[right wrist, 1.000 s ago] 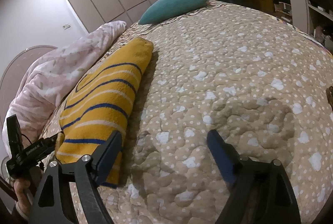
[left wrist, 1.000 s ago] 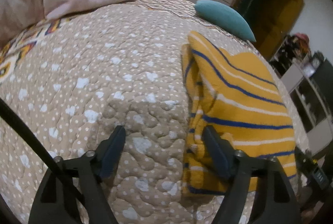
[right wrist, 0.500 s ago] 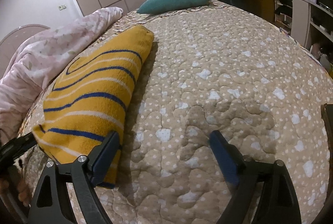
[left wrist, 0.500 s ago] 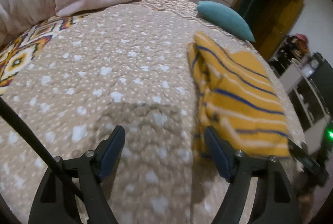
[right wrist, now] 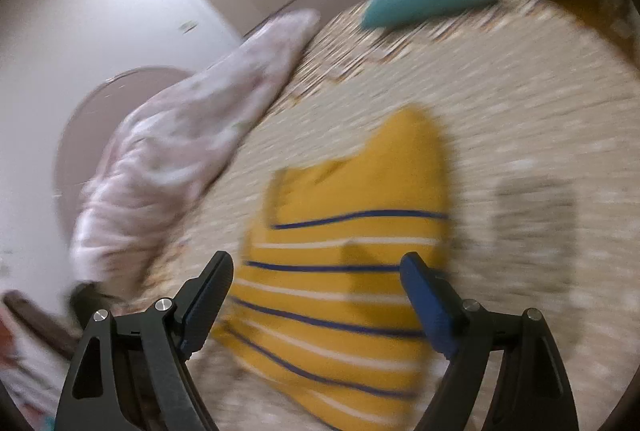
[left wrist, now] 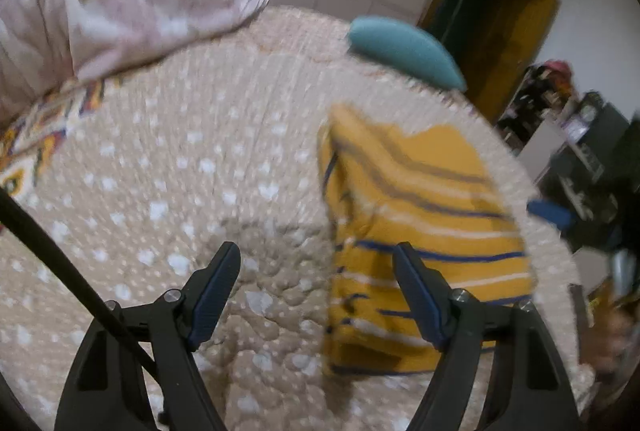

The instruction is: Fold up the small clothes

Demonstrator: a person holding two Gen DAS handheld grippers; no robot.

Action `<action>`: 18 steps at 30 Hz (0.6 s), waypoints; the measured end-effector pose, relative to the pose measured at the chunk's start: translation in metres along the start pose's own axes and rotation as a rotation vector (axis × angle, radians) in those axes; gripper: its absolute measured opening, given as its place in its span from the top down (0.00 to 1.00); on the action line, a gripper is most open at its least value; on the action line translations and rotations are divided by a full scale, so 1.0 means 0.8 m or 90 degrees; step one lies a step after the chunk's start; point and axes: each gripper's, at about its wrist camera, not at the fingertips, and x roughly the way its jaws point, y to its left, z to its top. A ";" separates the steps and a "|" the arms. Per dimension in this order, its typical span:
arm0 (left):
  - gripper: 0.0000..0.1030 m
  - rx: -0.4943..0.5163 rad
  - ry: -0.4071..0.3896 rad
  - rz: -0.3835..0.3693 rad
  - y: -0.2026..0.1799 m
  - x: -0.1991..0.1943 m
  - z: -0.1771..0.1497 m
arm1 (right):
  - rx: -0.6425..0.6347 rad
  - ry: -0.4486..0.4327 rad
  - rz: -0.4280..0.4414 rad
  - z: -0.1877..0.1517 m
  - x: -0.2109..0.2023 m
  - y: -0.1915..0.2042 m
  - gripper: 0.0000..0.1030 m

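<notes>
Standing by the bed, nearest thing I see is the left gripper (left wrist: 316, 291), spread wide with nothing in it, hanging over the dotted quilt (left wrist: 180, 171). Same story for the right gripper (right wrist: 316, 295), wide apart and empty, right above the yellow striped top (right wrist: 344, 271). That top lies on the quilt folded into a narrow stack, so I'd guess it's mostly done, maybe one more fold left. Further back: pink floral blanket (left wrist: 120, 3), teal pillow (left wrist: 404, 49).
</notes>
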 end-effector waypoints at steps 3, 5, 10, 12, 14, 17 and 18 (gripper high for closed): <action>0.23 -0.024 0.022 -0.009 0.018 0.031 -0.019 | -0.010 0.075 0.070 0.015 0.064 0.023 0.13; 0.20 -0.039 0.017 -0.031 0.023 0.030 -0.018 | -0.015 0.119 0.114 0.021 0.108 0.037 0.13; 0.16 -0.028 0.014 -0.031 0.019 0.034 -0.021 | 0.021 0.160 0.133 0.049 0.208 0.043 0.15; 0.15 -0.029 0.013 -0.036 0.019 0.035 -0.021 | 0.019 0.131 0.066 0.070 0.222 0.043 0.16; 0.14 -0.028 0.013 -0.038 0.019 0.034 -0.022 | -0.021 0.101 -0.056 0.084 0.228 0.049 0.16; 0.14 -0.027 0.013 -0.039 0.019 0.036 -0.021 | -0.048 0.089 -0.113 0.094 0.215 0.052 0.21; 0.14 -0.028 0.014 -0.040 0.020 0.037 -0.021 | -0.048 0.075 -0.102 0.093 0.197 0.051 0.20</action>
